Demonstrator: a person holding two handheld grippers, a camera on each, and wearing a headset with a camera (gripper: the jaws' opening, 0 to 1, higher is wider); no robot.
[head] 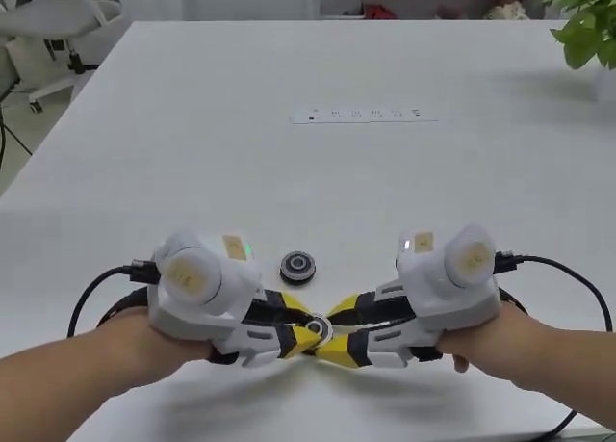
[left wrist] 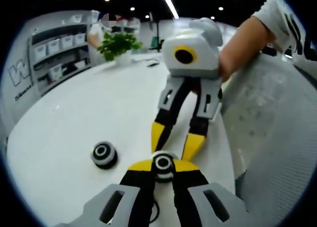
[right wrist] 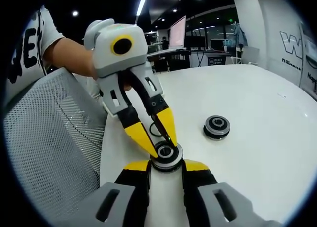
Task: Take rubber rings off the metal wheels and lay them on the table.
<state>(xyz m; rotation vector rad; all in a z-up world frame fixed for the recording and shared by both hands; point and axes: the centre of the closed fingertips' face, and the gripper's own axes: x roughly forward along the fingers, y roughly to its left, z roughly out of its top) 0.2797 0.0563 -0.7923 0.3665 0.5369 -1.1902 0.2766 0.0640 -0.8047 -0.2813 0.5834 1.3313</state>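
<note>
White bench [head: 192, 124] carries two metal wheels and is worked by two hand-held grippers. The first wheel [head: 316, 329] sits near the bench's front edge, pinched from opposite sides. The left hand-held gripper [head: 300, 332] has its yellow-tipped jaws clenched against that wheel's sides. The right hand-held gripper [head: 337, 338] faces it, and its jaws press on the same wheel. The second wheel [head: 298, 266] lies flat on the bench just beyond the jaw tips, apart from both, its dark rubber ring [left wrist: 110, 162] still on it. One power strip [head: 364, 115] lies farther up the bench, and one potted plant [head: 587, 18] stands at the far right corner. Wall shelves [left wrist: 39, 64] hold white storage bins [left wrist: 54, 46]; their number and contents cannot be made out.
</note>
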